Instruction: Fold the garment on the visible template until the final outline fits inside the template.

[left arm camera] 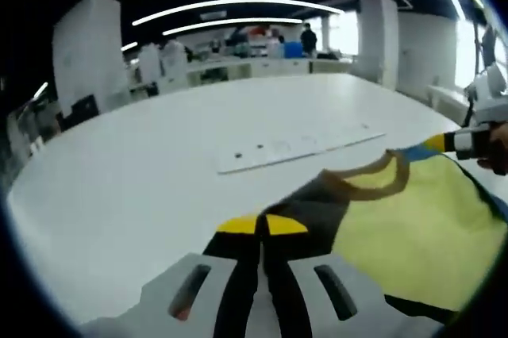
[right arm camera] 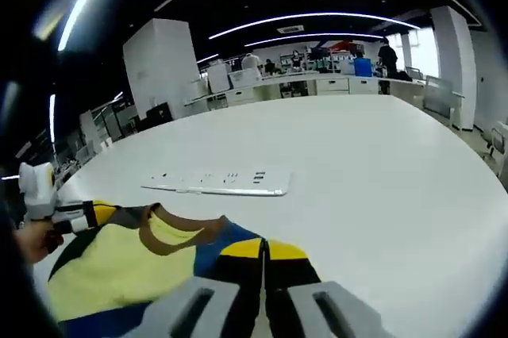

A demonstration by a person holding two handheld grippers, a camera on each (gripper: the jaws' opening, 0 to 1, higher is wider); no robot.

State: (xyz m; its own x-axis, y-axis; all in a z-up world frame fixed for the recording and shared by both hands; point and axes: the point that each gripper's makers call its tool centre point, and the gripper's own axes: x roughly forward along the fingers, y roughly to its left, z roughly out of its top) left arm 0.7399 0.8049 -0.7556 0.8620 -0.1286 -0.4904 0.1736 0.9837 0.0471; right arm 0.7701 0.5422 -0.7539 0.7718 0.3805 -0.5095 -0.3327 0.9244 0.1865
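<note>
**Both grippers pinch the yellow garment above the white table**

Now the left gripper (left arm camera: pixel 261 231), seen from its own view, has its two yellow-tipped black jaws pressed together on a dark edge of the garment (left arm camera: pixel 413 227). The cloth spreads to the right of the jaws: a pale yellow panel with a brown neckline band, dark patches and a strip of blue at the far edge. At the right border of that view the right gripper (left arm camera: pixel 444 142) grips another corner of the cloth, with a person's hand (left arm camera: pixel 500 147) behind it.

From the right gripper view, the right gripper (right arm camera: pixel 263 249) likewise has its jaws closed together on the garment (right arm camera: pixel 119 266), at a blue part of it. The yellow panel and brown collar lie to the left of the jaws. At the left border the left gripper (right arm camera: pixel 99 213) holds the opposite corner, with a hand (right arm camera: pixel 36 239) just behind it.

The garment hangs stretched between the two grippers, over the near side of a large white table (right arm camera: pixel 381 179). Farther out on the table lies a long, flat white strip (right arm camera: pixel 218 182) with small dark marks, well apart from the cloth. Beyond the table stand white counters and people, under long ceiling lights.
</note>
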